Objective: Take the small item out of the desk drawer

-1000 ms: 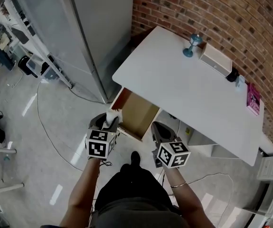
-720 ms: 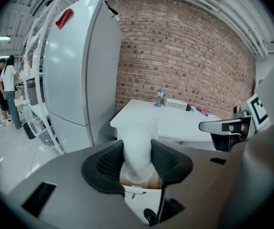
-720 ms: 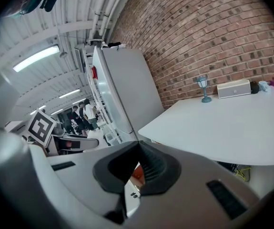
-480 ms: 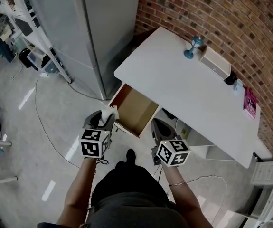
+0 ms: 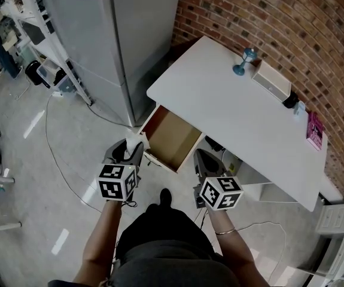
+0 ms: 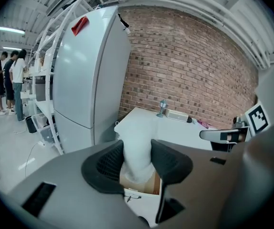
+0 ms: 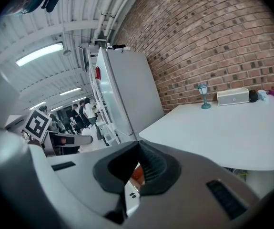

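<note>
Jaws of the left gripper (image 6: 137, 159) pressed against both sides of the small white item (image 6: 136, 135), which looks soft and crumpled and pokes up past the pads. Jaws of the right gripper (image 7: 137, 149) brought together at the tips, nothing between them, only a thin wedge of gap lower down.

From the head view: item out of the open drawer (image 5: 172, 139), just beside its front left corner. Drawer pulled out from under the white desk (image 5: 237, 118). Seen only from up there: the marker cubes (image 5: 116, 182), the left forearm (image 5: 103, 238) and right forearm (image 5: 231, 250), and a pink book (image 5: 314, 130) at the desk's far end.

From the left gripper view alone: a sliver of the drawer's brown inside below the item, a red tag (image 6: 80, 25) high on the tall grey cabinet (image 6: 89, 80), and people (image 6: 10, 80) standing far off by shelving. From the right gripper view alone: ceiling strip lights (image 7: 39, 54), and the desk seen from its edge, with a blue goblet-shaped thing (image 7: 203, 95) and a white box (image 7: 232, 96) against the brick wall (image 7: 213, 37).

Forearms stretched forward of the body, side by side and apart. Grippers tipped somewhat downward, the left at the drawer's front left corner, the right just off its right side, below the desk's near edge.
</note>
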A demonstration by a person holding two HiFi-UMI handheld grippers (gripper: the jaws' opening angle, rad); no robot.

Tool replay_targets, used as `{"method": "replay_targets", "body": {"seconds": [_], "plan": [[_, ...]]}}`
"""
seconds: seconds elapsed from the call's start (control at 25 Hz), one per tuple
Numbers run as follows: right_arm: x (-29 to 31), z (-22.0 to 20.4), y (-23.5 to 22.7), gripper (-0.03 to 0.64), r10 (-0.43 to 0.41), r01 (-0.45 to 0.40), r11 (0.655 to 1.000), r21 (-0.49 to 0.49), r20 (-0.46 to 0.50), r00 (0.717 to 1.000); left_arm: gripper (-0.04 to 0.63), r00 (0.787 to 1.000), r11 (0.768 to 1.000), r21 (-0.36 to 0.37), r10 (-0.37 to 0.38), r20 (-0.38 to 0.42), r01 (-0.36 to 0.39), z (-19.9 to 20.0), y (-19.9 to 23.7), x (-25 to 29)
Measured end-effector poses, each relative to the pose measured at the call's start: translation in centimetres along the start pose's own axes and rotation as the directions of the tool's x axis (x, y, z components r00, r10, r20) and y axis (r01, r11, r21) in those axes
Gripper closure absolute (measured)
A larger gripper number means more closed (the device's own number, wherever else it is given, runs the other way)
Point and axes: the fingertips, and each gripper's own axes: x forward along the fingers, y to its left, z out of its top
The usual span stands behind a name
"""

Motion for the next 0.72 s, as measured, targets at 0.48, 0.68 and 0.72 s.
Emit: {"method": "replay_targets", "body": {"seconds": [0.48,0.68,0.72], "plan": [[-0.27,-0.25,0.51,0.615,0.002,-0.002,1.000,-0.002,-0.008,1.000,0.413,1.000,1.000,-0.003,-0.005,0.014,0.005,0.29,0.16,-0.53],[-0.26,-0.38,0.68,0.615,-0.004,0.004,1.000,-0.005,-0.009,1.000,0.413,1.000,1.000,-0.002,-0.009,0.014,0.009,0.36,0.34,-0.51],[-0.20,-0.40,0.69,0.615,-0.006,0.006,1.000,-0.005,-0.010,1.000,0.413,1.000,1.000,-0.002,-0.009,0.015,0.009,0.38,0.41,-0.55]]}}
